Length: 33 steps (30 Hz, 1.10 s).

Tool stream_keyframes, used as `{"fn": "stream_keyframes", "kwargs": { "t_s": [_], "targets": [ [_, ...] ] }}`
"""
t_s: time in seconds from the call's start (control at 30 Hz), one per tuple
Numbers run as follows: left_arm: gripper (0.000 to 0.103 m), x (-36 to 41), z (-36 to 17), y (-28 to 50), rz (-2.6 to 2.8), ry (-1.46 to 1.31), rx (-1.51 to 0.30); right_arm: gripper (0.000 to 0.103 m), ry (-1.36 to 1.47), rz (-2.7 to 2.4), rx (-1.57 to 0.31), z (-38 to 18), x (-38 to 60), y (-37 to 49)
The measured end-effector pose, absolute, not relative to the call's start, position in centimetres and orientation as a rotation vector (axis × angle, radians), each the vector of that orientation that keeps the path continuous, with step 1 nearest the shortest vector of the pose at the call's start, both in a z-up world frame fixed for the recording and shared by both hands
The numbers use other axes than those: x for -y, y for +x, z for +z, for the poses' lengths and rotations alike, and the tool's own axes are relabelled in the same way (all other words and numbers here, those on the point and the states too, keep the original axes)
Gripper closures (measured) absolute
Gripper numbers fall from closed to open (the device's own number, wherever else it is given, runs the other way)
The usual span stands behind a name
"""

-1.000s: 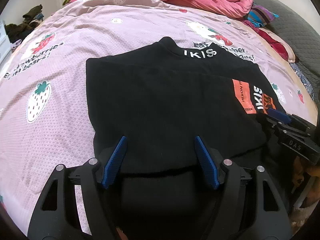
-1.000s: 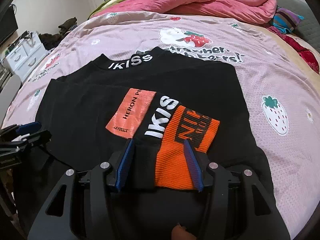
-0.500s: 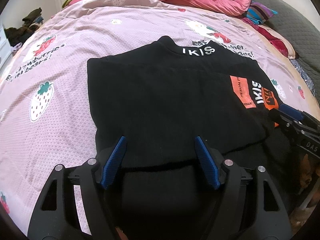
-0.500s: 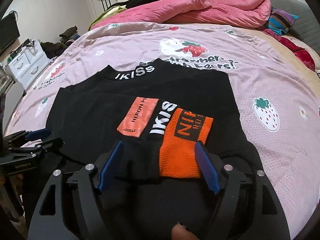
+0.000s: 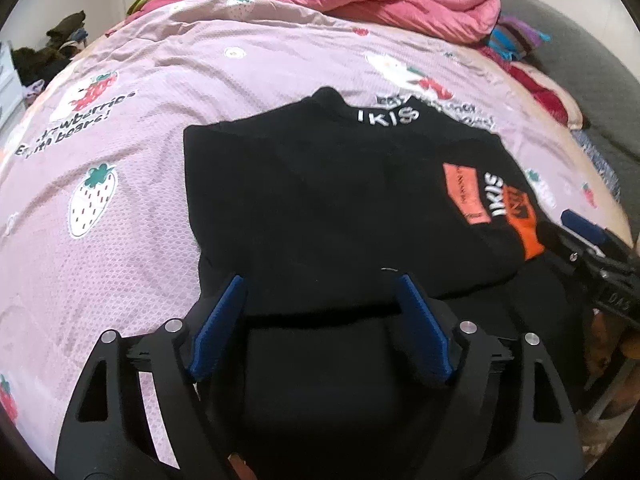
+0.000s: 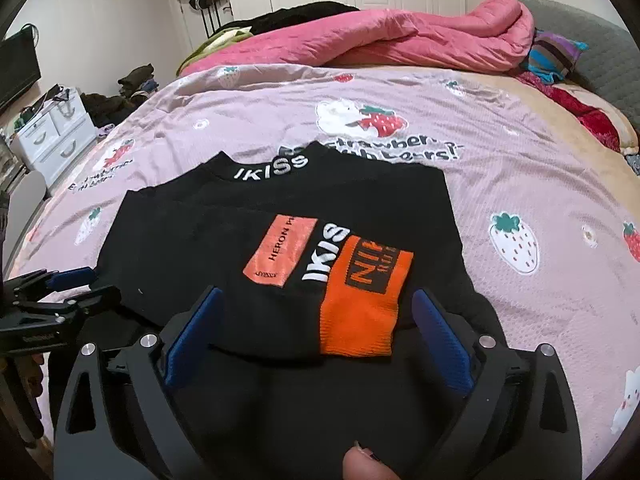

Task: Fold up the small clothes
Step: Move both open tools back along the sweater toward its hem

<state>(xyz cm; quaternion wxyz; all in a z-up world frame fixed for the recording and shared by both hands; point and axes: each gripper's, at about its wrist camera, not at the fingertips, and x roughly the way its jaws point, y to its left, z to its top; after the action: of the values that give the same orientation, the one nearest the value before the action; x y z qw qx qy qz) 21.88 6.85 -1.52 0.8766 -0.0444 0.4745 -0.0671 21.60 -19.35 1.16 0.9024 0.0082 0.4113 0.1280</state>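
A black sweater [image 5: 320,200] with a white-lettered collar lies flat on the bed, its sleeves folded in; it also shows in the right wrist view [image 6: 360,208]. An orange cuff [image 6: 360,304] and an orange patch [image 6: 280,248] lie on top at its near right. My left gripper [image 5: 320,292] is open over the sweater's near left hem, holding nothing. My right gripper [image 6: 316,308] is open wide, its blue pads either side of the orange cuff, not gripping it. Each gripper shows at the edge of the other's view.
The pink strawberry-print bedspread [image 6: 520,168] surrounds the sweater. A rumpled pink quilt [image 6: 380,40] lies at the far end, a striped pillow [image 6: 556,56] at the far right. White drawers [image 6: 52,136] stand left of the bed.
My right gripper has opened wider and drawn back and up from the orange cuff. My left gripper has stayed open and shifted slightly back.
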Motion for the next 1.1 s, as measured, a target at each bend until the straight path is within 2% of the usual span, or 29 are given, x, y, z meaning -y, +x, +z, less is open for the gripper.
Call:
{"fn": "stream_keyframes", "kwargs": {
  "t_s": [0.3,1.1],
  "targets": [
    [0.009,-6.9,0.5,20.7,-0.116,-0.065,-0.928,0.005,0.01,0.266,-0.823,2.2,19.0,20.6],
    [0.009,-7.0,1.9,16.0,-0.08,-0.017,-0.874,0.005,0.016,0.285,-0.784,4.3,20.5,16.2]
  ]
}}
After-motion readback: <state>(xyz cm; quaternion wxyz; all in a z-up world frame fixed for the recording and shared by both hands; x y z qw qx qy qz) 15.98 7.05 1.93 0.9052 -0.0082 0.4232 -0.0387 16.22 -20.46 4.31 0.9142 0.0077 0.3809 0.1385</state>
